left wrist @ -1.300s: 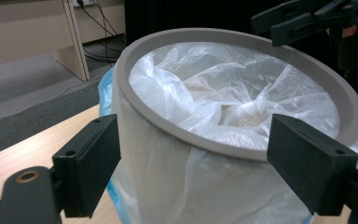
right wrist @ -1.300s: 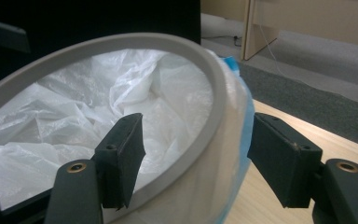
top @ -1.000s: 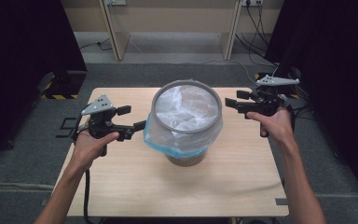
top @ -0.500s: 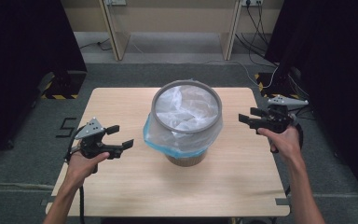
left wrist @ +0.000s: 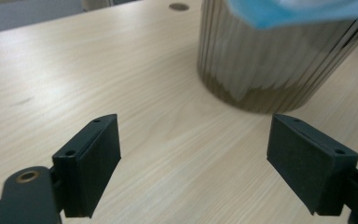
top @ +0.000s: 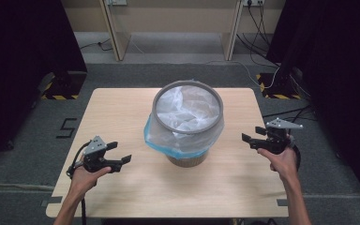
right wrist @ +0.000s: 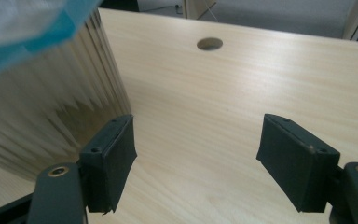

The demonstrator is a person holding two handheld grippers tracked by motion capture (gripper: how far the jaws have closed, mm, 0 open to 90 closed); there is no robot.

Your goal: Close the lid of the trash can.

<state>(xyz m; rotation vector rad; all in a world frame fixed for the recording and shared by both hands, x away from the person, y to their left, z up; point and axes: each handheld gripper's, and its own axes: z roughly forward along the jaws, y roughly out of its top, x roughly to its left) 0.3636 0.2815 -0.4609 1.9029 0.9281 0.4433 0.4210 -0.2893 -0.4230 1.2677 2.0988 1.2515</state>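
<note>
A slatted wooden bin (top: 186,158) stands mid-table, lined with a clear bag (top: 187,110) whose blue hem (top: 168,149) hangs over the outside under a grey ring (top: 155,108). My left gripper (top: 120,153) hovers low over the table to the bin's left, open and empty, pointing at the bin's base (left wrist: 261,79). Right of the bin, my right gripper (top: 251,134) is open with nothing between its fingers; its jaws have just been opening. In the right gripper view the bin wall (right wrist: 42,107) is close beside the left finger (right wrist: 109,163).
The light wooden table (top: 122,108) has a round cable hole (right wrist: 209,44) near its far edge. Dark curtains stand at both sides. Cables lie on the grey floor (top: 178,75) beyond the table.
Both hands have come down from beside the bin's rim to low over the table. They have also drawn back toward the near edge, away from the bag.
</note>
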